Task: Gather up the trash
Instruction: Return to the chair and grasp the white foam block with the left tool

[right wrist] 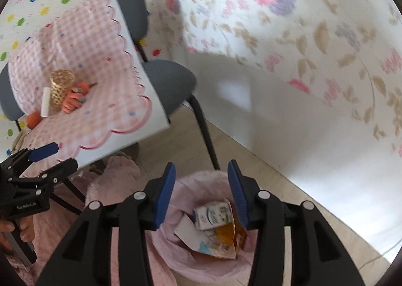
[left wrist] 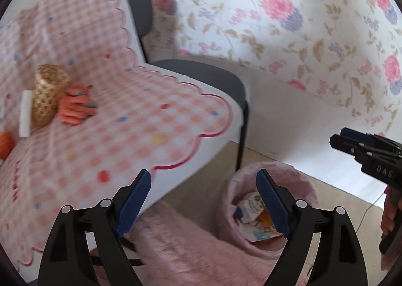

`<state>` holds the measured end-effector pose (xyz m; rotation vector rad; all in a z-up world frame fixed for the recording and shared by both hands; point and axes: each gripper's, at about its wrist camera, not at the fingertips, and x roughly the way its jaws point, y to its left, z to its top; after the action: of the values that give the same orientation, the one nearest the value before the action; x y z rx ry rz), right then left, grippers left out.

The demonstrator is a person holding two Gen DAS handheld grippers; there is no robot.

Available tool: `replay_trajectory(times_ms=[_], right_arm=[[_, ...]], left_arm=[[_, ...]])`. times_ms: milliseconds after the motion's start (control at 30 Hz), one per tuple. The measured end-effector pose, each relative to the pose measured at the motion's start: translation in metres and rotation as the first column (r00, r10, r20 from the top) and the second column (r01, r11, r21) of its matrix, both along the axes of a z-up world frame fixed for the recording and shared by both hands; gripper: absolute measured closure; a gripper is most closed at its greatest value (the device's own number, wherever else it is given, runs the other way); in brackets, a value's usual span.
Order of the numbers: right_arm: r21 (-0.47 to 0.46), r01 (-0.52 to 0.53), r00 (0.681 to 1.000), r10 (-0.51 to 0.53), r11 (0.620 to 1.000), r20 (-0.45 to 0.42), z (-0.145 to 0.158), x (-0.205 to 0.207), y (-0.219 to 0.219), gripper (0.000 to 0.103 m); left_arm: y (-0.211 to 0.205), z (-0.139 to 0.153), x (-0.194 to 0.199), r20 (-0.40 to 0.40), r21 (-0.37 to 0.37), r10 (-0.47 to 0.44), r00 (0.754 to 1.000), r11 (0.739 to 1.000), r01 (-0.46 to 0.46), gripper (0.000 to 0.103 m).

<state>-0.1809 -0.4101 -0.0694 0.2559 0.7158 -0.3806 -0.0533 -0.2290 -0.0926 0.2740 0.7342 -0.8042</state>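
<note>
In the lower middle of the right wrist view, a small white carton [right wrist: 213, 214] is seen lying tilted inside a pink bin [right wrist: 191, 264], its long axis running from lower left to upper right of the frame, with its printed face turned upward. Beneath it, flat orange and white wrappers [right wrist: 221, 243] are piled, crumpled and glossy. The bin is lined with a thin pink bag and is set on a pale wooden floor, beside a fluffy pink rug [right wrist: 110, 180]. The right gripper [right wrist: 201, 194] is held over the bin with its ribbed blue pads apart and nothing between them. The left gripper [left wrist: 203, 204] is likewise spread wide and empty in the lower middle of the left wrist view, above the rug and the bin's edge. In the left half of both views, a table [left wrist: 221, 120] covered by a pink gingham cloth [left wrist: 130, 120] with a scalloped red border is shown; a woven, straw-coloured cup [left wrist: 47, 95] lies on it, touching an orange glove [left wrist: 75, 107]. A grey padded chair [left wrist: 201, 72] is placed at the table's far side, and floral wallpaper [left wrist: 289, 17] fills the upper right.
</note>
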Motion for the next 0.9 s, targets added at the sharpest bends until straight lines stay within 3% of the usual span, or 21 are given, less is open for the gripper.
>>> replay_trajectory(times_ms=[233,500,800,900], right_arm=[[-0.018,-0.180,0.981,0.181,0.983,0.066,0.024,0.051,0.044,0.060],[-0.054,-0.391,0.918,0.394,0.919,0.051,0.037,0.113,0.107,0.055],[-0.061,-0.481,0.874,0.484,0.874,0.048,0.046,0.170,0.139,0.053],[-0.054,-0.492,0.867,0.495,0.869,0.060,0.048,0.184,0.143,0.045]], left_arm=[[0.065,0.018,0.025,0.022,-0.026,0.155,0.988,0.988,-0.155,0.018],[0.126,0.038,0.055,0.073,-0.004,0.314,0.946,0.949,-0.315,0.018],[0.172,0.060,0.076,0.153,0.019,0.423,0.893,0.902,-0.431,0.018],[0.180,0.055,0.090,0.134,0.022,0.456,0.880,0.886,-0.463,0.018]])
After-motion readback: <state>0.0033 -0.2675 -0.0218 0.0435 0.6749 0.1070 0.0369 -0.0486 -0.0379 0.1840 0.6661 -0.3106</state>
